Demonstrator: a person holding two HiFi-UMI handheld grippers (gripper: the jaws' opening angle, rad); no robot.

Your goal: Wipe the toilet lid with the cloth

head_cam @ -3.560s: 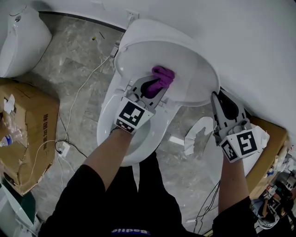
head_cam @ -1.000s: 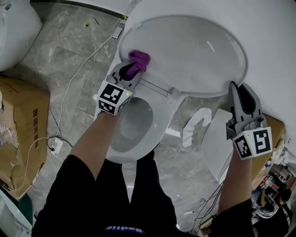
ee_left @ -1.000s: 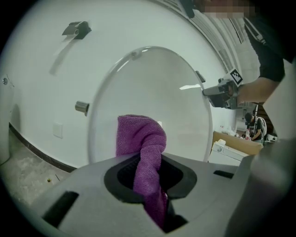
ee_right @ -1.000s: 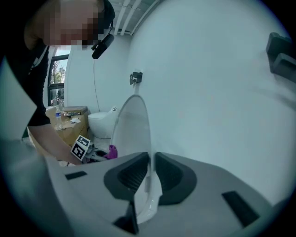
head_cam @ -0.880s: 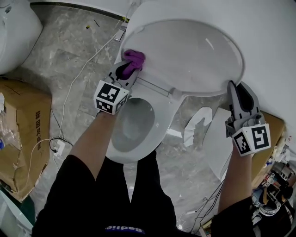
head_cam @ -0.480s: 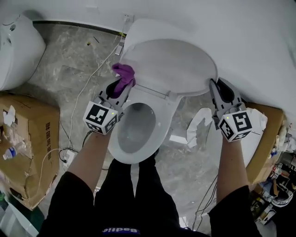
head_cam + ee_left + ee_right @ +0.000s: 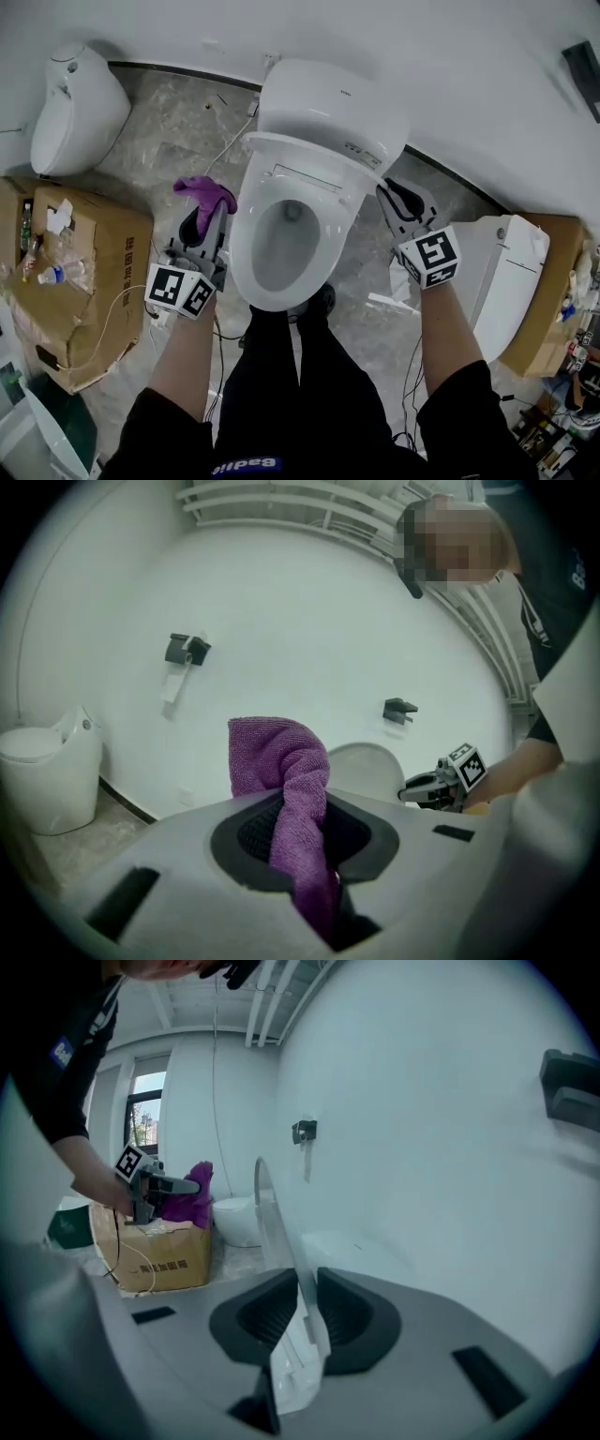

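- A white wall [image 7: 469, 75] meets the grey marbled floor [image 7: 173, 141] along a dark skirting [image 7: 178, 76].
- A cardboard box [image 7: 94, 272] stands at the floor's left edge.
- Daylight comes through a window [image 7: 145, 1110].

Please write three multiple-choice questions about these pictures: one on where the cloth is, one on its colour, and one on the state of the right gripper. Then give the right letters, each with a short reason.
1. Where is the cloth?
A. In the left gripper, to the left of the toilet bowl
B. Lying inside the bowl
C. On the cardboard box

2. What colour is the cloth?
A. Green
B. Purple
C. Yellow

3. What is the state of the right gripper?
A. Open and empty
B. Shut, with nothing between its jaws
C. Shut on the edge of the toilet lid

Answers:
1 A: the left gripper view shows the cloth pinched between the jaws, and the head view shows it beside the bowl.
2 B: it is purple in every view.
3 C: the right gripper view shows the thin white lid edge clamped between the jaws.
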